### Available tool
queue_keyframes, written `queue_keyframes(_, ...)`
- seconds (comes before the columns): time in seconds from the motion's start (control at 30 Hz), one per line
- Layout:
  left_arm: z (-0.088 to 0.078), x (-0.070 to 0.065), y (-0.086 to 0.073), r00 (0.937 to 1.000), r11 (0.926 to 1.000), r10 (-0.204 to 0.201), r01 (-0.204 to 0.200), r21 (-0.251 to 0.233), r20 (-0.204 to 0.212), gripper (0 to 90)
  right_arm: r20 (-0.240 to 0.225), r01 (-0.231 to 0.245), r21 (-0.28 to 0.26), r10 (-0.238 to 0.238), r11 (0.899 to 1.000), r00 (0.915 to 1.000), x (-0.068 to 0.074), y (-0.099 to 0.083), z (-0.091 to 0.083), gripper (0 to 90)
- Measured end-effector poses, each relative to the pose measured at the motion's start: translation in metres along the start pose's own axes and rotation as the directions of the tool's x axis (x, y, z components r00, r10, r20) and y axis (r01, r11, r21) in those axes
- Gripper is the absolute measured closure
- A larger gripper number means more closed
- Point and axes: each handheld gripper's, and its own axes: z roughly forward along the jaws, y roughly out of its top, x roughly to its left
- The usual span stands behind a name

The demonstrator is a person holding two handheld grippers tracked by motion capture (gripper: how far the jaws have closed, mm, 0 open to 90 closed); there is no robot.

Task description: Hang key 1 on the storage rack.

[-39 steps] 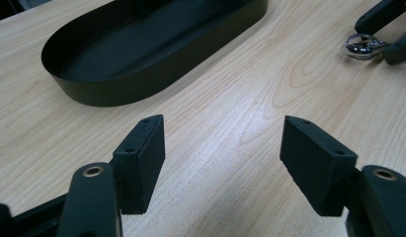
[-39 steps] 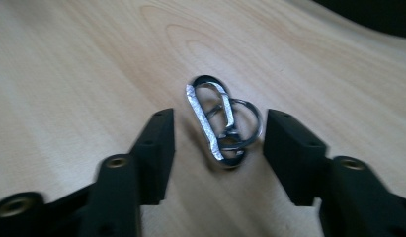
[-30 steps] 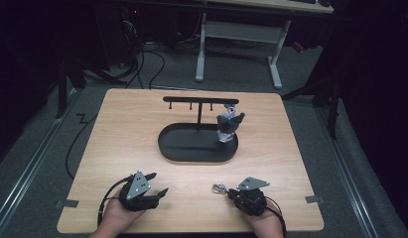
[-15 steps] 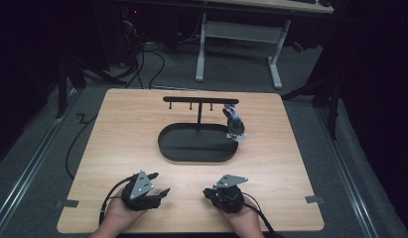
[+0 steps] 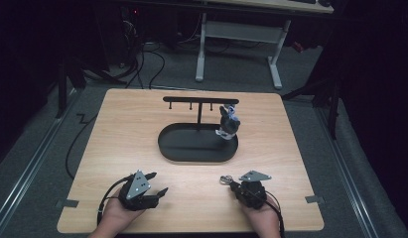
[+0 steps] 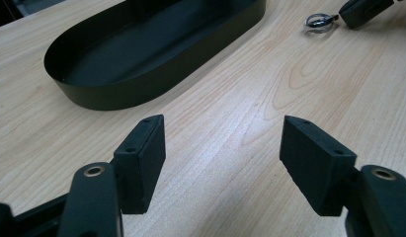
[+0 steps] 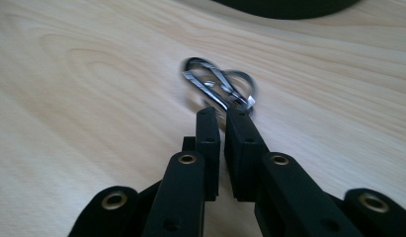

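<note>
Wooden table [image 5: 142,134], key ring [image 7: 218,85] pointing trayward

Your right hand-held gripper [image 5: 230,182] swings left across the surface [image 5: 301,163] half a second back, then returns rightward, carrying the metal clip ring [image 5: 224,179] pinched in its jaws. The figure [image 5: 229,124] on the rack [image 5: 200,100] sways and settles.

My left gripper [image 5: 153,184] rests low with jaws spread wide; my right gripper [image 5: 230,183] lies level, jaws nearly closed.
</note>
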Motion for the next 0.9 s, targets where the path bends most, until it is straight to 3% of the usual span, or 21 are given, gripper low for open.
queue_keyframes(0.07,0.000,0.000,0.000,1.0000,1.0000,0.001,-0.001,0.001,-0.001,34.9,-0.002,-0.009,-0.008,0.009,1.000,1.0000,-0.002,0.001,-0.002,84.9)
queue_keyframes(0.1,-0.001,0.000,-0.001,1.0000,1.0000,-0.001,0.001,0.005,-0.002,35.0,-0.025,-0.030,-0.038,0.029,0.999,0.9993,0.000,0.005,-0.005,84.8)
queue_keyframes(0.17,-0.002,0.000,-0.002,1.0000,1.0000,-0.002,0.003,0.009,-0.004,35.0,-0.040,-0.028,-0.062,0.025,0.998,0.9989,0.006,0.011,-0.005,83.7)
queue_keyframes(0.3,-0.003,0.001,-0.004,0.9999,0.9999,-0.008,0.008,0.012,-0.009,35.0,-0.037,0.015,-0.066,-0.018,0.998,0.9991,0.014,0.039,0.012,83.3)
queue_keyframes(0.33,-0.003,0.001,-0.004,0.9999,0.9999,-0.008,0.008,0.012,-0.009,35.1,-0.037,0.015,-0.066,-0.018,0.998,0.9991,0.014,0.039,0.012,83.3)
queue_keyframes(0.4,-0.005,0.002,-0.004,0.9999,0.9999,-0.011,0.011,0.007,-0.012,35.0,-0.056,0.023,-0.015,-0.024,1.000,0.9981,0.013,0.052,0.031,84.3)
queue_keyframes(0.5,-0.005,0.003,-0.005,0.9998,0.9999,-0.014,0.014,0.006,-0.011,35.1,-0.068,0.036,0.036,-0.034,0.999,0.9971,0.013,0.046,0.040,84.9)
queue_keyframes(0.7,-0.002,0.001,-0.004,0.9999,0.9998,-0.012,0.012,0.016,-0.001,35.1,-0.097,0.071,0.057,-0.066,0.996,0.9931,0.005,0.012,0.004,83.1)
queue_keyframes(0.8,-0.001,-0.003,-0.004,1.0000,0.9998,0.001,-0.001,0.019,0.001,35.1,-0.120,0.043,0.041,-0.038,0.998,0.9921,-0.005,-0.003,-0.022,78.6)
queue_keyframes(0.9,0.001,-0.004,-0.003,1.0000,0.9997,0.004,-0.004,0.025,0.003,35.1,-0.108,0.027,0.067,-0.020,0.997,0.9940,-0.015,-0.010,-0.040,74.0)
